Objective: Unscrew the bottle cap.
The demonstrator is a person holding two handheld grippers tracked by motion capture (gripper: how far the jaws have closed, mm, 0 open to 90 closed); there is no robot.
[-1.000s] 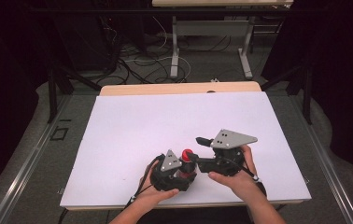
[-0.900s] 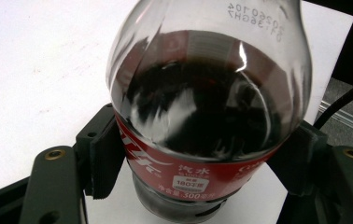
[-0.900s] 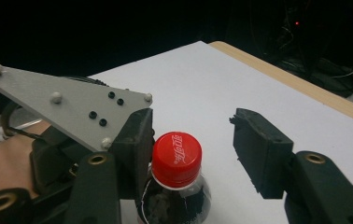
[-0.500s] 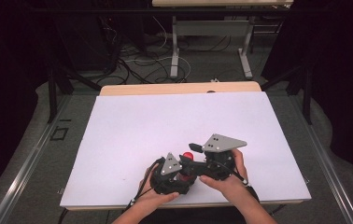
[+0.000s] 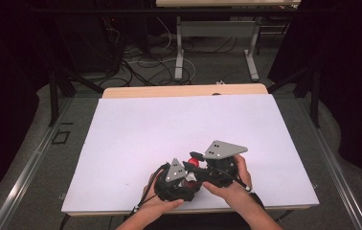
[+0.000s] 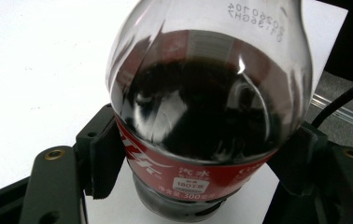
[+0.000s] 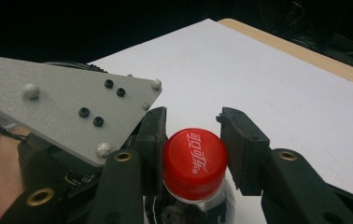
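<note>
Left gripper [image 5: 181, 176]: you've got it clamped on the cola bottle [image 6: 207, 107] at the red label, near the bench's front edge.
Right gripper [image 7: 191, 140]: jaws sit either side of the red cap [image 7: 194, 161]; left pad touching, right pad just off, so not clenched yet.
Key relation: the cap sits squarely between the right jaws and the bottle's long axis runs up into them, so squeeze, then twist.
Bottle look: clear plastic, dark cola, cap on.
Bench [image 5: 169, 124]: white sheet stretching away beyond.
</note>
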